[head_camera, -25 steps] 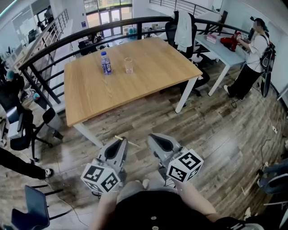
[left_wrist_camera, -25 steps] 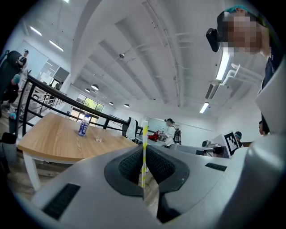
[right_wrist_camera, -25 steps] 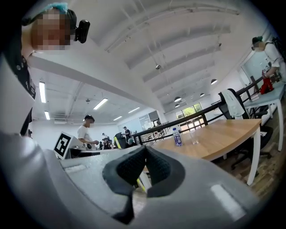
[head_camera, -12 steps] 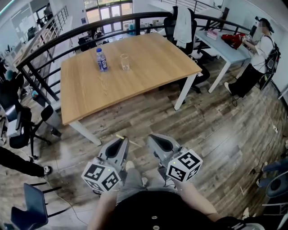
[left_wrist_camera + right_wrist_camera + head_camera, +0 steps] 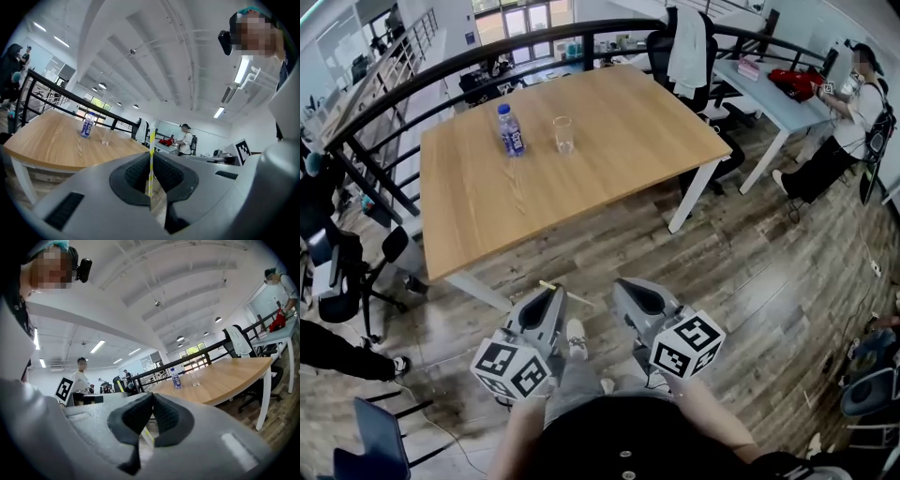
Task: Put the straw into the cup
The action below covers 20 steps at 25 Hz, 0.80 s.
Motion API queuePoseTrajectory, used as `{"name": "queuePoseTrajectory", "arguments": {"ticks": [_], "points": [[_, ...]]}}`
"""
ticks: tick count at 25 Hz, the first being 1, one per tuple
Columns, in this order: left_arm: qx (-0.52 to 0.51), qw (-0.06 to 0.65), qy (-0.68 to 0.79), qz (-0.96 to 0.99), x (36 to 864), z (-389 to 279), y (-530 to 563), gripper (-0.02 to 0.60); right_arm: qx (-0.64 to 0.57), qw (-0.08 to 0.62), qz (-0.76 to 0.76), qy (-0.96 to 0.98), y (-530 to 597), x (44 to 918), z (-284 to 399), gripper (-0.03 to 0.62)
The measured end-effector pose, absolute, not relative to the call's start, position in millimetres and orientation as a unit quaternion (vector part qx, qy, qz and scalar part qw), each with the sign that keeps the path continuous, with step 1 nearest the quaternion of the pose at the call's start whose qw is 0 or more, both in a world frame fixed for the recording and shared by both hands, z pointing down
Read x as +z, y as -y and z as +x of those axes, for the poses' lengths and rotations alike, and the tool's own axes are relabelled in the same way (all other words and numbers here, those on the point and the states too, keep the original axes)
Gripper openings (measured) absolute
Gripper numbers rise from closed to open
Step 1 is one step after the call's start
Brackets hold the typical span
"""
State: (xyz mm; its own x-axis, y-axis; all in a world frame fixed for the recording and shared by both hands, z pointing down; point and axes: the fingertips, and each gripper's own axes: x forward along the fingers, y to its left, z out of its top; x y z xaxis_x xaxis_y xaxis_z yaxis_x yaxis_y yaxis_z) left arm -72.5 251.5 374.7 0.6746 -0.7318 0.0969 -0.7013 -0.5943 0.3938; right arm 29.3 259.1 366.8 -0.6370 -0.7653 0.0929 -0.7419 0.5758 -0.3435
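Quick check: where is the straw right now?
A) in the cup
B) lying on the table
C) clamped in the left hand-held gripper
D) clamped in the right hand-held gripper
C: the left gripper view shows the striped straw pinched between the jaws of the left hand-held gripper; the cup on the table holds no straw.

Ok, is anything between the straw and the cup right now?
Nothing visible. The straw is clamped in the left gripper over the floor; the cup stands on the table with bare tabletop in front. The bottle is beside the cup, not in the path.
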Motion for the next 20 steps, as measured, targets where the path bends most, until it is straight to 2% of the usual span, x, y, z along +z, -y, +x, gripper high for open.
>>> {"name": "queuePoseTrajectory", "arguments": {"ticks": [20], "points": [[-0.045, 0.197, 0.347, 0.916, 361, -125, -23, 0.034, -0.161, 0.033, -0.466, -0.870, -38, 355, -31, -0.002]]}}
